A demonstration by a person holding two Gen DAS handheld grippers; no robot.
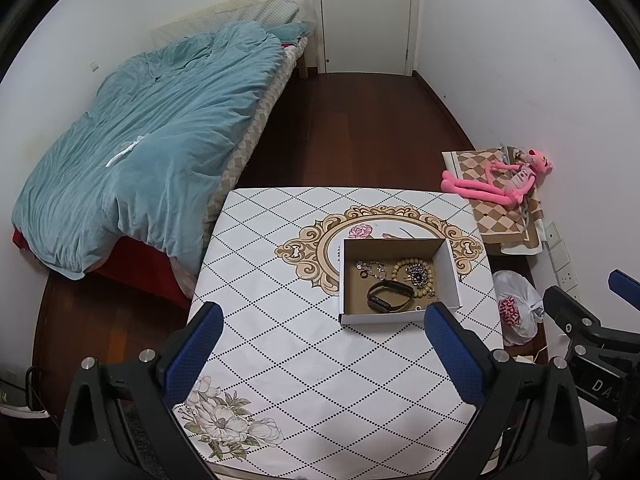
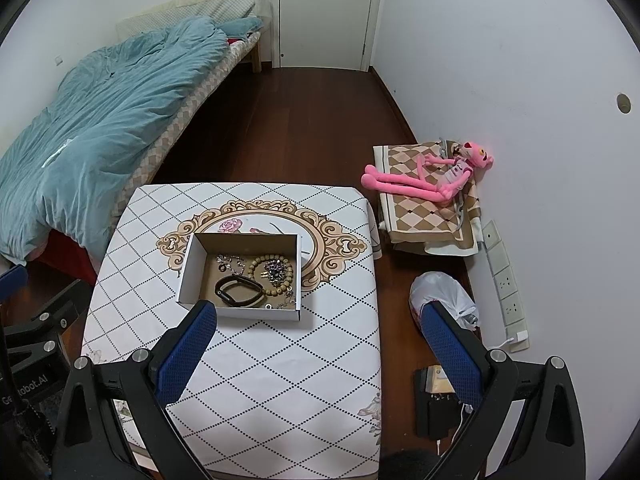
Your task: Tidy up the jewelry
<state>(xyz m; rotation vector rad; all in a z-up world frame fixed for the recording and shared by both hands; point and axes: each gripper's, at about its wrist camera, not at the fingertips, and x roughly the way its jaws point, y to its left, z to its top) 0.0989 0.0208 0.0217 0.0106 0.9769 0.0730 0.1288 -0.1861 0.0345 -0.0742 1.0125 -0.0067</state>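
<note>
A white cardboard box (image 1: pixel 450 272) (image 2: pixel 188 276) with a brown inside stands on the table (image 1: pixel 280 344) (image 2: pixel 280 360). In it lie a black band (image 1: pixel 390 295) (image 2: pixel 238 289), a wooden bead bracelet (image 1: pixel 428 280) (image 2: pixel 256 268), a silver chain (image 1: pixel 370 268) (image 2: pixel 232 262) and a dark chain cluster (image 1: pixel 416 271) (image 2: pixel 275 269). My left gripper (image 1: pixel 324 316) hovers open above the table, just short of the box. My right gripper (image 2: pixel 320 312) hangs open over the table's right edge, its left finger near the box's front left corner. Neither holds anything.
A bed with a teal duvet (image 1: pixel 152 132) (image 2: pixel 88 108) fills the left. A pink plush toy (image 1: pixel 508 180) (image 2: pixel 436 176) lies on a checked cloth right of the table. A white plastic bag (image 1: pixel 516 304) (image 2: pixel 440 292) sits on the floor near wall sockets (image 2: pixel 506 280). A closed door (image 1: pixel 366 12) stands far back.
</note>
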